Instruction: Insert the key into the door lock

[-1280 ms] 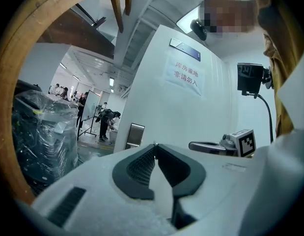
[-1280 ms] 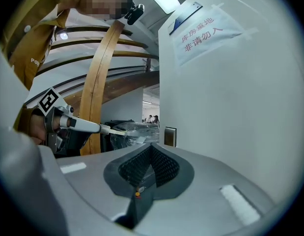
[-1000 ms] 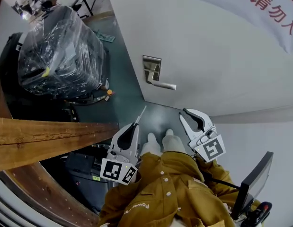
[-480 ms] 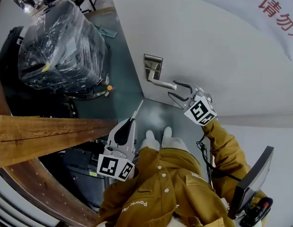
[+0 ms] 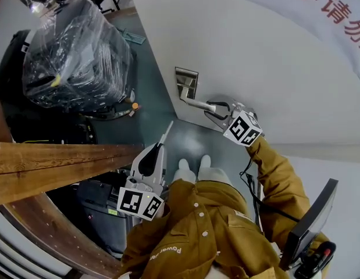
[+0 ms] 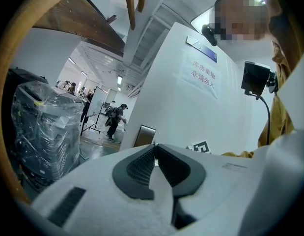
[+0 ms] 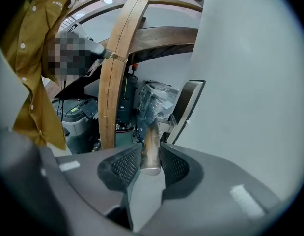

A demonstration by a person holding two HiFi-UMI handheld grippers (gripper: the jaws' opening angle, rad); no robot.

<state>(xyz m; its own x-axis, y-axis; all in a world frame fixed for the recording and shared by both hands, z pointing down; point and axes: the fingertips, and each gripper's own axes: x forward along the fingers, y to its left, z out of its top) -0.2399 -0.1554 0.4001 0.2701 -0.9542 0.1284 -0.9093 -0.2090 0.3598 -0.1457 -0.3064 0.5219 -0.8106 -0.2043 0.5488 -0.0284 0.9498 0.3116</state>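
The steel lock plate point(image 5: 186, 83) sits on the white door, its lever handle point(image 5: 197, 104) pointing right. My right gripper point(image 5: 213, 108) is on the lever's free end. In the right gripper view its jaws are closing, and the lever point(image 7: 152, 146) fills the gap between both pads, touching them. My left gripper point(image 5: 159, 150) hangs lower, in front of my body, shut on a thin silver key point(image 5: 167, 133) that points up towards the door. In the left gripper view the lock plate point(image 6: 144, 135) shows beyond the shut jaws, well apart from them.
A plastic-wrapped stack of boxes point(image 5: 75, 57) stands left of the door. A wooden beam point(image 5: 57, 167) crosses at my left. My white shoes point(image 5: 194, 173) are on the grey floor under the handle. A black screen on a stand point(image 5: 310, 225) is at lower right.
My right gripper rose from beside my knee to the door, opened wide, and now its jaws are around the lever's end. The left gripper with the key barely moved.
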